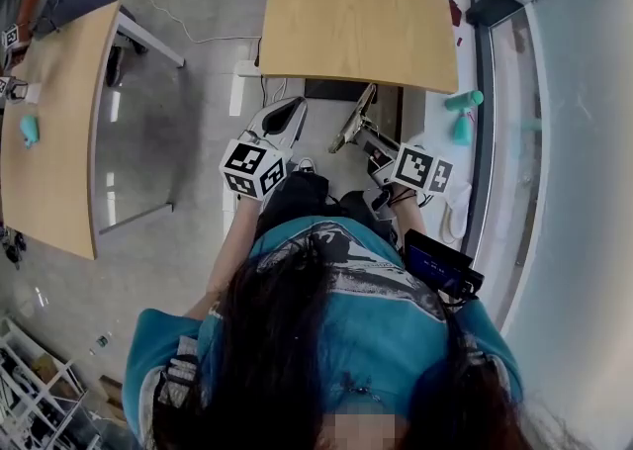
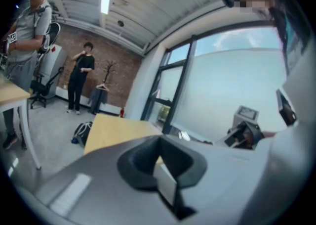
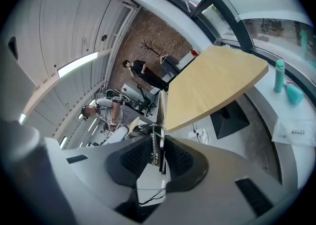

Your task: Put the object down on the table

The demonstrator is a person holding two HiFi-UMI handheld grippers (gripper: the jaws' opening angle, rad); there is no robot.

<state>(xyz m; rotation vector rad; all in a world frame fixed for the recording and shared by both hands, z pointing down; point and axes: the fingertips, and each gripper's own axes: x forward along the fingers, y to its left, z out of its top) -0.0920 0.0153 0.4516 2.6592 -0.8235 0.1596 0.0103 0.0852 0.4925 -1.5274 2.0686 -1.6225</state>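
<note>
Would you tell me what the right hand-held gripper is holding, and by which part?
A thin metal piece with a coiled spring, clamped at its sprung end between the jaws of the right hand-held gripper; what it is cannot be told.

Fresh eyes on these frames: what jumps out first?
The right gripper, held low in front of the person, is clamped on a thin metal tool with a spring. Just ahead stands a light wood table. A teal bottle sits on the window ledge to the right.
</note>
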